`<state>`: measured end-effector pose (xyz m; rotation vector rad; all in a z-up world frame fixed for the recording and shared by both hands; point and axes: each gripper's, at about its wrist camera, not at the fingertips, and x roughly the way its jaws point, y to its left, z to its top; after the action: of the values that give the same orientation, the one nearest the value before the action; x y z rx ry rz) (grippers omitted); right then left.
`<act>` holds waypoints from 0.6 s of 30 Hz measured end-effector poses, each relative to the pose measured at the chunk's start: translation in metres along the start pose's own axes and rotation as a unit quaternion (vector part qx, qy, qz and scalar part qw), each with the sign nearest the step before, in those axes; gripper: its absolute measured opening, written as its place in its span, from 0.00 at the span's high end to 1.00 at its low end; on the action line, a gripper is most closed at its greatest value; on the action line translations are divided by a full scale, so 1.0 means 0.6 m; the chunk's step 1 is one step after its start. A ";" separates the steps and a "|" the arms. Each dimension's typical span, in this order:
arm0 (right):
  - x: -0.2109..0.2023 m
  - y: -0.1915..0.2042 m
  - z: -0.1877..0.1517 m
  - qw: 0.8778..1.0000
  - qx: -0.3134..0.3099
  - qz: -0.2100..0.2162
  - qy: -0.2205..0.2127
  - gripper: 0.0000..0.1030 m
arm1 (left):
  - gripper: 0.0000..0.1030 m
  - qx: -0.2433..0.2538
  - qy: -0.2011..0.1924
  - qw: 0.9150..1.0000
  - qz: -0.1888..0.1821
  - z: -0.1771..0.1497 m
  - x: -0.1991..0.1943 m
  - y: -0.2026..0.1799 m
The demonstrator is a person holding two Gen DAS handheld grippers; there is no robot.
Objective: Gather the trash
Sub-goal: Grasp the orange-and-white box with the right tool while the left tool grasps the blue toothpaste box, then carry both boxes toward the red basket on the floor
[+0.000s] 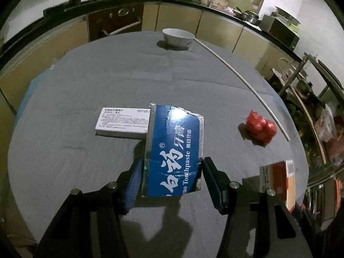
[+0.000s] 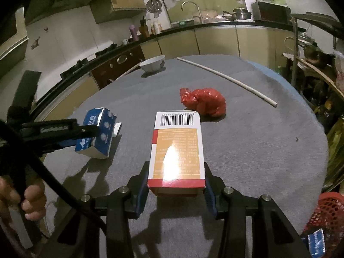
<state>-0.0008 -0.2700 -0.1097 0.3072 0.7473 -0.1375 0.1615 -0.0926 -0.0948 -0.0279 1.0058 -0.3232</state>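
My left gripper is shut on a torn blue toothpaste box and holds it above the grey round table; the box also shows in the right wrist view. My right gripper is shut on an orange and white carton with a barcode, also seen in the left wrist view. A white medicine box lies on the table behind the toothpaste box. A crumpled red plastic bag lies further out; it also shows in the left wrist view.
A white bowl stands at the table's far edge. A long thin white rod lies across the far right of the table. A red mesh basket sits at the lower right, off the table. Kitchen cabinets and a counter run behind.
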 end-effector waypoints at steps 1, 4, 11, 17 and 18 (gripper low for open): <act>-0.006 -0.001 -0.001 1.000 0.001 -0.001 -0.003 0.54 | 0.44 0.003 -0.002 1.000 -0.002 -0.006 -0.010 -0.004; -0.025 -0.008 -0.004 1.000 0.004 -0.004 -0.011 0.54 | 0.44 0.013 -0.013 1.000 -0.008 -0.021 -0.037 -0.016; -0.079 -0.029 -0.024 0.999 0.015 -0.014 -0.028 0.54 | 0.44 0.054 -0.043 0.998 0.004 -0.063 -0.093 -0.057; -0.122 -0.035 -0.043 0.999 0.012 -0.019 -0.042 0.54 | 0.44 0.081 -0.060 0.995 0.010 -0.098 -0.126 -0.084; -0.130 -0.035 -0.045 0.999 0.011 -0.018 -0.046 0.54 | 0.44 0.085 -0.064 0.994 0.012 -0.103 -0.132 -0.088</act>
<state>-0.0801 -0.2797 -0.0794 0.3067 0.6615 -0.1935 0.0577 -0.1129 -0.0539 0.1164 0.8486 -0.3796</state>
